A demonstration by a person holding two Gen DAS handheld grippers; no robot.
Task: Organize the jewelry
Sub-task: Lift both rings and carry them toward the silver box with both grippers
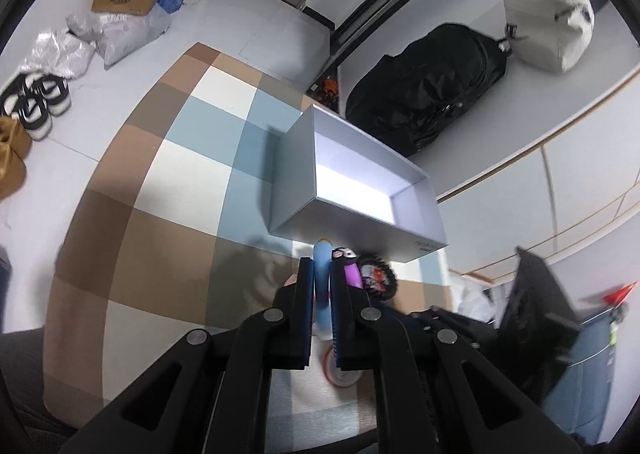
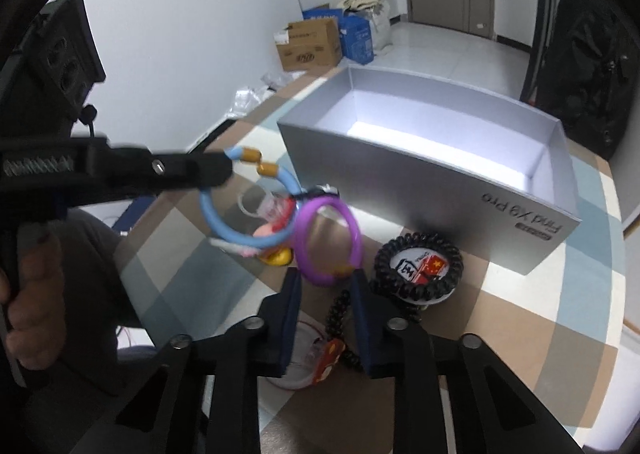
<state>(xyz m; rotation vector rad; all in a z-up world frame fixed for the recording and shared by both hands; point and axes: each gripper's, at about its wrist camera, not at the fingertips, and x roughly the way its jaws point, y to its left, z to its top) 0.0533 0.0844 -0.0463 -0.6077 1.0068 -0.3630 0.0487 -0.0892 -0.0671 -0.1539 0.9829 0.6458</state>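
Observation:
My left gripper is shut on a light blue bracelet, held in the air near the silver box. In the right wrist view the left gripper holds that blue bracelet by its top, beside its gold caps. A purple bracelet hangs linked to it. My right gripper is open, its fingers on either side of the purple bracelet's lower edge. A black bead bracelet lies around a badge in front of the open, empty silver box.
A checked mat covers the table. Small charms and a clear ring lie under the bracelets. A dark bead string and a round pink-rimmed item lie between my right fingers. Black bag stands behind the box.

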